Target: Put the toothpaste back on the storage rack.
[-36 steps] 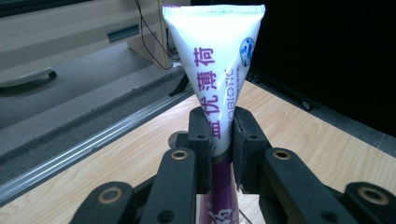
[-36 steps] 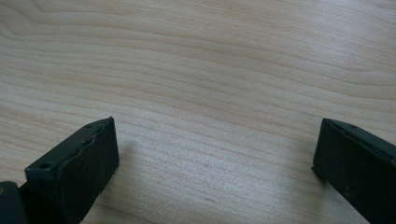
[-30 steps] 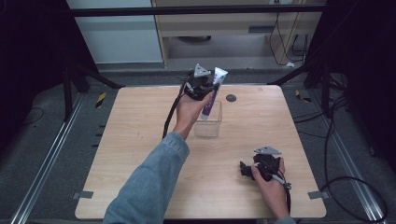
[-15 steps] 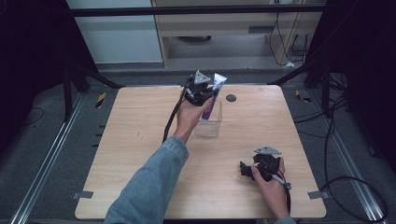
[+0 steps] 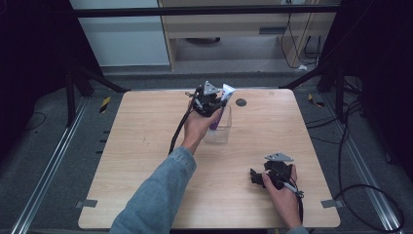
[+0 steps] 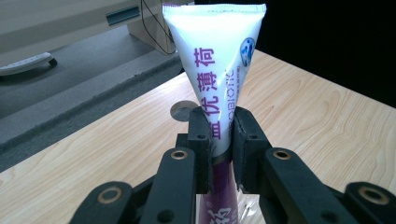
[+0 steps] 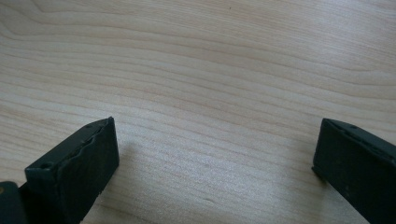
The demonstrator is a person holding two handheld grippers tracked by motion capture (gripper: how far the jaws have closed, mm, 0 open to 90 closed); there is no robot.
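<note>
One table (image 5: 146, 146), one tube (image 5: 225, 92), one clear cup (image 5: 221, 127), two grippers, two hands. Counting from the cup outward, that is all that sits on or over the wood, apart from one dark round hole (image 5: 240, 102) in the table just beyond the cup and to its right.

To the left of the cup, a forearm in a blue denim sleeve (image 5: 156, 195) reaches forward from the near edge, slanting toward the cup. The left hand (image 5: 197, 127) is raised just above the cup's left rim, with the left gripper (image 5: 212, 100) held above it, its cable (image 5: 179, 127) hanging down past the wrist. Its jaws are pinching the tube about midway along its length.

The tube stands roughly upright over the cup, long axis near vertical with a slight lean. Its flat crimped end (image 6: 215, 8) points up, white with purple lettering; the purple lower part (image 6: 219, 196) points down into the cup. In the left gripper view the pads (image 6: 201, 140) press the tube from both sides, and a bit of the cup's clear rim shows below them.

Right of the cup and nearer the table's front edge, well apart from it, the right hand (image 5: 283, 195) holds the right gripper (image 5: 258, 176) low over the wood, pointing left. Its jaws are spread wide with only bare wood grain between them.
</note>
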